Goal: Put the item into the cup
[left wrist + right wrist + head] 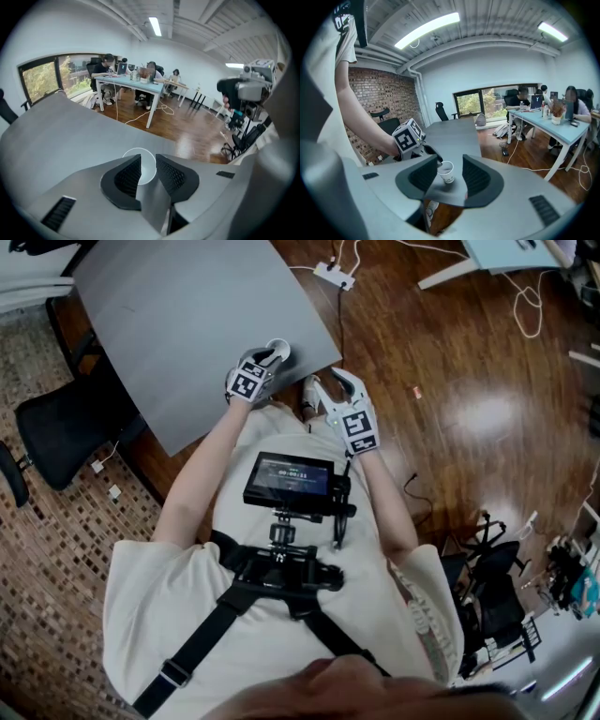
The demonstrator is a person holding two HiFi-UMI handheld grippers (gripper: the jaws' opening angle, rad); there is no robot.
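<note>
Left tongs point(147, 159) are hanging open and empty right over the white paper cup point(446, 172) — item isn't showing, maybe sitting inside. Cup's standing near the corner of the grey desk point(187, 324), so clipping its rim is risking a tip-over. Right tongs point(328, 381) are hovering open too.

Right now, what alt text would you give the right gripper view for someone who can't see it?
A white paper cup stands upright near the corner of a grey table, framed between the open, empty right tongs. The left tongs hover beside the cup's rim, with a brick wall behind.
</note>
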